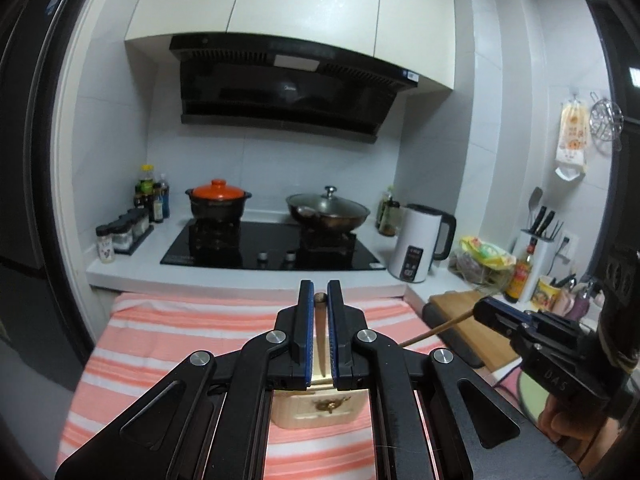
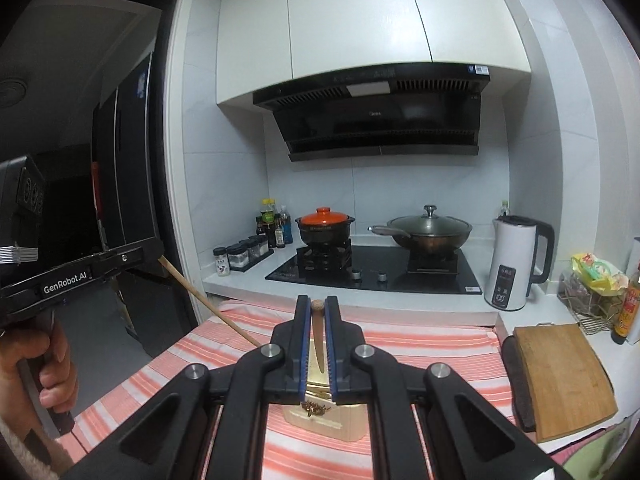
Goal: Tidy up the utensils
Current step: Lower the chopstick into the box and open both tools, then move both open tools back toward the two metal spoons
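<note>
Both claws were pressed together, each pinching what looked like a wooden chopstick.

Left claw [image 1: 320, 286]: left chopstick [image 1: 320, 332] lay along the gap between the pads. Its thick rounded end poked out just past the fingertips and the thin end ran back under the claw.

Right claw [image 2: 317, 300]: same grip on the right chopstick [image 2: 318, 336].

The cream box [image 1: 316, 412] with a brass-looking ornament sat below and behind both sets of fingertips, on the striped cloth [image 1: 180, 332]. We couldn't see any opening in it from either view.

Risks as we judged them:
- The sticks were thin and round and the pads flat. Any side load on a long free end could make a stick pivot or slide out of the pinch.
- The claws were near each other. In each view, the other claw's stick angled in toward the claw whose camera it was. The thin ends could cross or knock together, and that would twist one loose.
- The thin ends sat under the claws, mostly hidden from their own cameras. Lowering blind could jab the box wall or ornament, or tip the box.
- A dropped stick would roll on the cloth. It could go off the edge, or toward the cutting board [image 2: 560, 376] to the right of the right claw.
- If that box was the target, releasing both together risked a bounce-out. We'd have gone one at a time.
</note>
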Tool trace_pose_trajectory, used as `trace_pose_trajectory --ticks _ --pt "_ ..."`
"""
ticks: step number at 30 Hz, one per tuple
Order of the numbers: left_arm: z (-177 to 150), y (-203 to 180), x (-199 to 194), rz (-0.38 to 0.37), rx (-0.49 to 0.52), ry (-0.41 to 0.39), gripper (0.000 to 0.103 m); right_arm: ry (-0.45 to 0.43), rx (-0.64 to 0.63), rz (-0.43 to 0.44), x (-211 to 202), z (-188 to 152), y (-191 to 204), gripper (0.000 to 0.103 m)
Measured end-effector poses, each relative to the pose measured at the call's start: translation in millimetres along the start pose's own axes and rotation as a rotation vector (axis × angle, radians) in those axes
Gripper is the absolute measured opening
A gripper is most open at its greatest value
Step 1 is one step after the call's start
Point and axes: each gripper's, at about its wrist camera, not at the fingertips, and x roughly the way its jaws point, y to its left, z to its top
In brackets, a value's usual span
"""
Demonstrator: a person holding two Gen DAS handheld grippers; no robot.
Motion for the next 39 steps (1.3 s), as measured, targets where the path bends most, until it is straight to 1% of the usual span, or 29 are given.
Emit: trace_pose_trajectory --ticks 5,7,9,11,15,16,17,18,19,20,21,22,25,27,29,31,33,36,39 --pt "-29 4 49 0.017 0.014 0.100 0.004 0.114 0.054 0.008 57 -26 -17 0.007" --pt "-41 4 63 0.028 0.029 0.141 0.004 0.166 0.089 0.018 73 -40 -25 0.007" --pt "-51 4 73 0.023 0.028 0.181 0.004 0.204 0.121 0.030 83 -50 -31 0.007" --pt "-59 4 79 0.018 0.024 0.211 0.004 0.237 0.141 0.037 90 -61 -34 0.007" --pt "-72 6 84 0.006 0.003 0.271 0.006 0.271 0.147 0.060 98 -72 -33 0.008" --pt "-75 7 83 0.005 -0.005 0.283 0.008 0.274 0.154 0.069 99 -74 -33 0.011" --pt "-77 8 82 -0.002 -0.014 0.297 0.011 0.277 0.160 0.074 100 -76 -34 0.011" --pt "-79 10 79 -0.008 -0.023 0.313 0.027 0.276 0.168 0.085 99 -76 -34 0.016" --pt "-82 12 73 -0.010 -0.026 0.324 0.048 0.268 0.177 0.090 94 -77 -34 0.034" --pt "-86 14 65 -0.007 -0.025 0.327 0.057 0.252 0.184 0.091 90 -78 -35 0.054" --pt "-90 15 58 -0.001 -0.021 0.329 0.066 0.230 0.190 0.088 81 -78 -35 0.059" --pt "-96 17 50 0.005 -0.017 0.340 0.072 0.219 0.191 0.091 73 -78 -34 0.059" --pt "-123 24 26 0.020 -0.012 0.410 0.080 0.218 0.161 0.086 48 -85 -32 0.059" --pt "-149 30 10 0.048 -0.020 0.458 0.082 0.235 0.117 0.076 30 -98 -29 0.061" --pt "-178 36 -5 0.082 -0.034 0.497 0.082 0.265 0.076 0.060 11 -120 -26 0.062" --pt "-204 40 -17 0.131 -0.041 0.525 0.082 0.318 0.036 0.040 -6 -152 -23 0.062" --pt "-224 42 -26 0.176 -0.050 0.543 0.082 0.379 -0.002 0.013 -20 -184 -19 0.062" --pt "-242 42 -35 0.208 -0.052 0.548 0.082 0.459 -0.013 -0.016 -36 -224 -18 0.062" --pt "-249 35 -42 0.238 -0.021 0.536 0.082 0.483 -0.028 -0.036 -49 -247 -15 0.062"
